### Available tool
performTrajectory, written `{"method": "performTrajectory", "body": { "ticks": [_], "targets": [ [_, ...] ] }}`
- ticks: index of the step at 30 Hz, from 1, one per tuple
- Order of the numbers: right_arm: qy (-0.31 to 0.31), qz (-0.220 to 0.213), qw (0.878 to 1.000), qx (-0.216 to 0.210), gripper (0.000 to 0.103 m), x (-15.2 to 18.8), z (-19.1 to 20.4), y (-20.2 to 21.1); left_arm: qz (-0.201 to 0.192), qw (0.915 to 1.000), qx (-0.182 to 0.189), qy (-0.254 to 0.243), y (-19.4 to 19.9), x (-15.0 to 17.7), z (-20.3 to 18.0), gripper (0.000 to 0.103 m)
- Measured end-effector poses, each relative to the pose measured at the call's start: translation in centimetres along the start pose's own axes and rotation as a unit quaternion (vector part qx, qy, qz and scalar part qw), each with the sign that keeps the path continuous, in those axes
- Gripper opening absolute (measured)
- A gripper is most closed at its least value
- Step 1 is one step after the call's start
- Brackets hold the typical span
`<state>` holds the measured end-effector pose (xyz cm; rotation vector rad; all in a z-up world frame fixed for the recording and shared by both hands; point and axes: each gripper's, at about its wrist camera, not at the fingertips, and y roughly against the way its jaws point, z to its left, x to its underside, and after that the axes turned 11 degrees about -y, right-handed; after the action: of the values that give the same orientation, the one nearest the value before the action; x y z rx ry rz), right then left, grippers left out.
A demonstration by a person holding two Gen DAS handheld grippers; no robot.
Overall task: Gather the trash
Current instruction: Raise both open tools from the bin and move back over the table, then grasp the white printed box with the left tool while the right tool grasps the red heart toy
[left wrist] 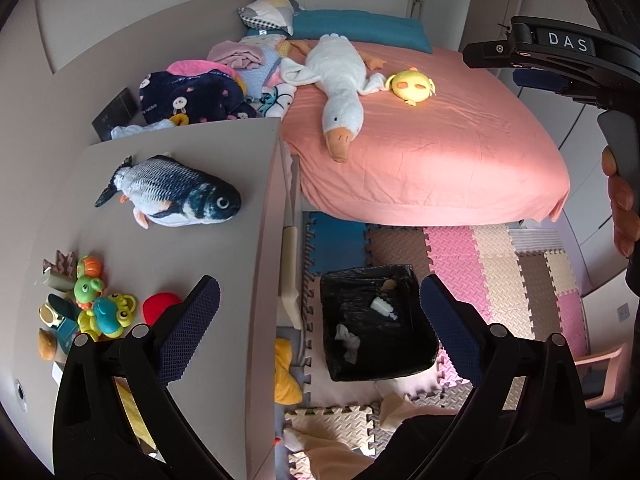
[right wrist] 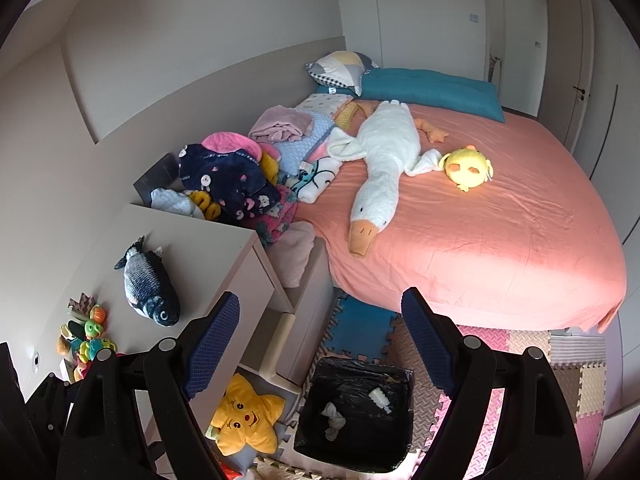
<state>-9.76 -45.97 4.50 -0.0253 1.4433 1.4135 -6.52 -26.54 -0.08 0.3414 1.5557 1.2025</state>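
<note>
A black-lined trash bin [left wrist: 416,360] stands on the foam floor mat beside the desk, and shows in the right wrist view [right wrist: 312,432] too. Inside lie crumpled white tissue [left wrist: 347,340] [right wrist: 334,420] and a small white bottle-like piece [left wrist: 382,307] [right wrist: 379,397]. My left gripper [left wrist: 320,320] is open and empty, held above the bin and the desk edge. My right gripper [right wrist: 320,344] is open and empty, higher up, over the bin. The right gripper's body shows at the upper right of the left wrist view [left wrist: 552,60].
A beige desk [left wrist: 224,264] at left carries a plush fish [left wrist: 172,192] and small toys [left wrist: 96,312]. A pink bed [left wrist: 432,152] holds a plush goose [left wrist: 340,80], a yellow chick [left wrist: 412,86] and piled clothes [left wrist: 192,92]. A yellow star pillow [right wrist: 246,420] lies beside the bin.
</note>
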Motion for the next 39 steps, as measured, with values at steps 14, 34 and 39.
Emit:
{"method": "performTrajectory", "body": {
  "ticks": [14, 34, 39],
  "targets": [
    [0.063, 0.033, 0.996, -0.050, 0.084, 2.1, 8.5, -2.1, 0.015, 0.9953, -0.047, 0.084, 1.8, 5.1, 6.3, 0.097],
    [0.140, 0.087, 0.980, -0.114, 0.084, 6.8, 19.6, -5.7, 0.054, 0.9706, -0.114, 0.205, 3.7, 13.5, 14.8, 0.097],
    [0.155, 0.106, 0.974, -0.126, 0.084, 8.6, 21.3, -6.7, 0.064, 0.9587, -0.128, 0.246, 3.5, 16.1, 17.0, 0.097]
  ]
}}
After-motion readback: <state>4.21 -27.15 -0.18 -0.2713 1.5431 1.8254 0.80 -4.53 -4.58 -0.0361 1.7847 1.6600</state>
